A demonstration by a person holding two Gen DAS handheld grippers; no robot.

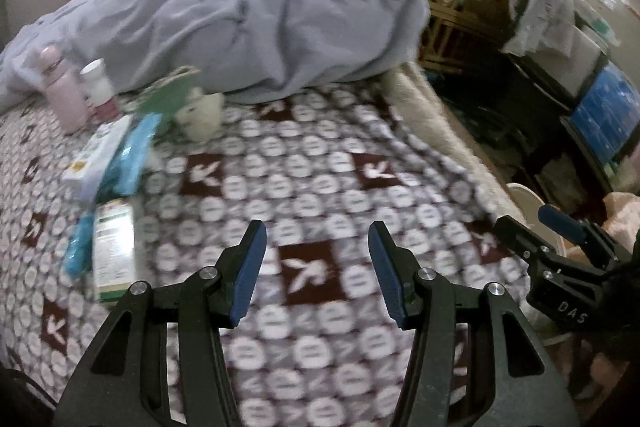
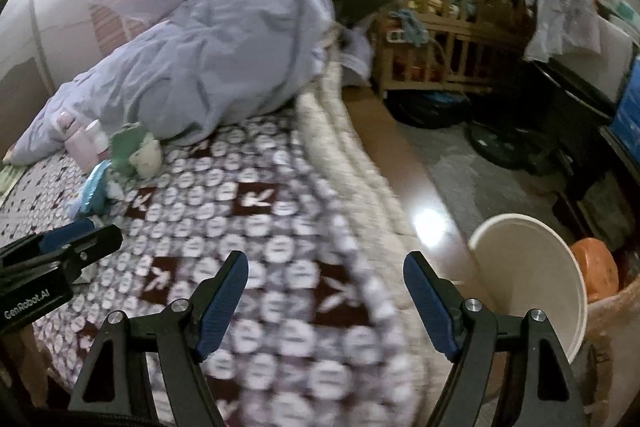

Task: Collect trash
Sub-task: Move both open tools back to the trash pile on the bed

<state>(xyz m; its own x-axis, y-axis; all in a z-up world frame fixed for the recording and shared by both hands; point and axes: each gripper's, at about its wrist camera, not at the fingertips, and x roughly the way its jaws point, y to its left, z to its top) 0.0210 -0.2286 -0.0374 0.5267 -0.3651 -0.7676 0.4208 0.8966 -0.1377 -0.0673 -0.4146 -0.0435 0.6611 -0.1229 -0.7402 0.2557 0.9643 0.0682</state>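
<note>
approach to litter on bed (image 1: 320,163).
steer left gripper (image 1: 317,269), spread and empty, to green carton (image 1: 114,251); keep right gripper (image 2: 325,301) spread, clear.

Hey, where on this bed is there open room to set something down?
The patterned blanket lies bare between the grey duvet, the cream edge and both open grippers. It is crowded at the left: pink bottle, boxes and blue wrappers.
</note>
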